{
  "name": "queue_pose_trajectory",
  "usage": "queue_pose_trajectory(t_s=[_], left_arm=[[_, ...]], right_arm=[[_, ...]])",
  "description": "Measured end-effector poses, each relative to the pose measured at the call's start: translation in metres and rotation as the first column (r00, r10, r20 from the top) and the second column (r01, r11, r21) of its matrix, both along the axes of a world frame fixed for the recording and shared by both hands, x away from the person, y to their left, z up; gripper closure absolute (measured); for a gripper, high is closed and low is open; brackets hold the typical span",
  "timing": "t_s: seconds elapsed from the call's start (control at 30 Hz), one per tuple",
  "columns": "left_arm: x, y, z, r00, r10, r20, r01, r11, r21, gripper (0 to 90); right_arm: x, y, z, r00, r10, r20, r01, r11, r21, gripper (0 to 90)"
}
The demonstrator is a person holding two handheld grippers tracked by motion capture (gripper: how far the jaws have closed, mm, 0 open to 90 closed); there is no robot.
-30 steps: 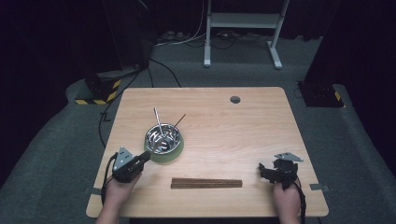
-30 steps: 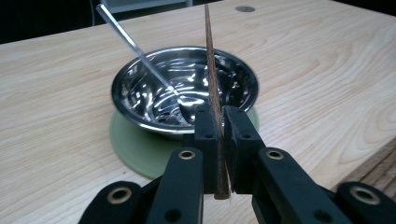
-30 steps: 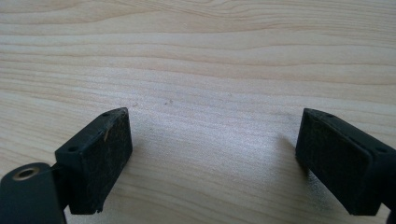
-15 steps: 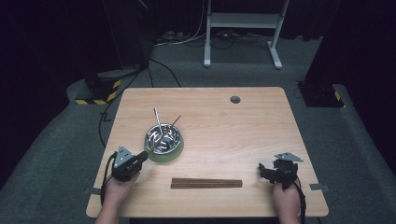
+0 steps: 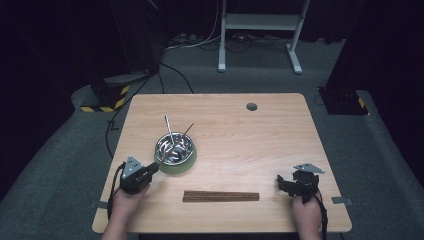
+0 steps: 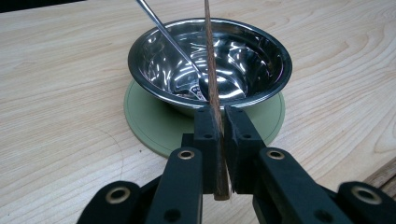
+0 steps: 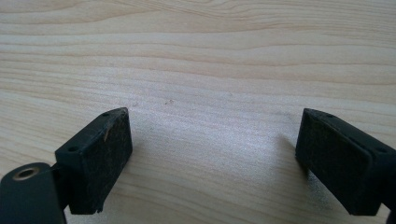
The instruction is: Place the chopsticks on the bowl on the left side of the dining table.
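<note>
The left claw (image 6: 217,140) is closed tight on one wooden chopstick (image 6: 211,79), low in the left gripper view; the stick points up over the steel bowl (image 6: 210,60) in the upper middle. It seems the chopstick is being placed into the bowl, so next the claw should tip it over the rim and let go. The right claw (image 7: 212,158) stands wide open, empty, over the bare worktop (image 7: 210,60). I count one bowl, one green mat (image 6: 154,126), one metal spoon (image 6: 173,44) and one dark wooden strip (image 5: 221,196).

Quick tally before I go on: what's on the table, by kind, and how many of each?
Steel bowl: 1
Green mat under it: 1
Metal spoon in the bowl: 1
Wooden stick clamped in the left gripper: 1
Dark wooden strip at the near edge: 1 (may be several sticks, cannot tell)
Total: 5
</note>
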State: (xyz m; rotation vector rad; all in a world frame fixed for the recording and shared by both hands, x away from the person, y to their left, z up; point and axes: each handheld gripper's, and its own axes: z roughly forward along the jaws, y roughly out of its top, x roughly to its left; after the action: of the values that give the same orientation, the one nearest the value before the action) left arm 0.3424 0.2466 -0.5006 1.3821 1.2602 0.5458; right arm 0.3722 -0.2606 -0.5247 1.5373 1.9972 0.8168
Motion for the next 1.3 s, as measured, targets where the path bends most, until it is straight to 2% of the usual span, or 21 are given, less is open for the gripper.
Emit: queue_pose_trajectory(t_s=[0.43,0.53,0.77,0.87,0.9,0.93,1.0,1.1,1.13,1.17,1.2,1.23,1.3], left_arm=[[0.000,-0.001,0.001,0.9999,0.014,0.006,-0.014,0.9997,-0.021,82.8],[0.000,-0.001,0.001,1.0000,0.008,0.006,-0.008,0.9999,-0.011,82.6],[-0.001,-0.001,0.003,0.9998,0.018,0.009,-0.018,0.9997,-0.017,73.1],[-0.004,-0.003,0.009,0.9990,0.026,0.036,-0.025,0.9995,-0.017,66.8],[-0.008,-0.005,0.014,0.9978,0.028,0.060,-0.027,0.9995,-0.019,64.3],[-0.008,-0.005,0.014,0.9978,0.028,0.060,-0.027,0.9995,-0.019,63.9],[-0.015,-0.011,0.023,0.9959,0.005,0.090,-0.003,0.9999,-0.016,63.8],[-0.020,-0.019,0.027,0.9946,-0.031,0.099,0.031,0.9995,0.005,63.9],[-0.021,-0.023,0.027,0.9946,-0.036,0.097,0.037,0.9993,-0.001,64.0],[-0.023,-0.026,0.028,0.9932,-0.067,0.096,0.065,0.9975,0.027,64.2],[-0.024,-0.033,0.027,0.9931,-0.072,0.093,0.070,0.9974,0.017,64.2],[-0.026,-0.037,0.026,0.9916,-0.096,0.087,0.093,0.9949,0.039,64.2],[-0.029,-0.050,0.023,0.9896,-0.128,0.065,0.126,0.9914,0.033,64.1]], right_arm=[[0.000,0.000,0.000,1.0000,0.000,0.000,0.000,1.0000,0.000,10.7],[0.000,0.000,0.000,1.0000,0.000,0.000,0.000,1.0000,0.000,10.7],[0.000,0.000,0.000,1.0000,0.000,-0.001,0.000,1.0000,0.000,10.7],[0.000,0.000,0.000,1.0000,0.000,0.000,0.000,1.0000,0.000,10.6],[0.000,0.000,0.000,1.0000,0.000,0.000,0.000,1.0000,0.000,10.7],[0.000,0.000,0.000,1.0000,0.000,0.000,0.000,1.0000,0.000,10.7],[0.000,0.000,0.000,1.0000,0.000,0.000,0.000,1.0000,0.000,10.7],[0.000,0.000,0.000,1.0000,0.000,0.000,0.000,1.0000,0.000,10.6],[0.000,0.000,0.000,1.0000,0.000,0.000,0.000,1.0000,0.000,10.6],[0.000,0.000,0.000,1.0000,0.000,0.000,0.000,1.0000,0.000,10.6],[0.000,0.000,0.000,1.0000,0.000,0.000,0.000,1.0000,0.000,10.6],[0.000,0.000,0.000,1.0000,0.000,0.000,0.000,1.0000,0.000,10.6],[0.000,0.000,0.000,1.0000,0.000,0.000,0.000,1.0000,0.000,10.7]])
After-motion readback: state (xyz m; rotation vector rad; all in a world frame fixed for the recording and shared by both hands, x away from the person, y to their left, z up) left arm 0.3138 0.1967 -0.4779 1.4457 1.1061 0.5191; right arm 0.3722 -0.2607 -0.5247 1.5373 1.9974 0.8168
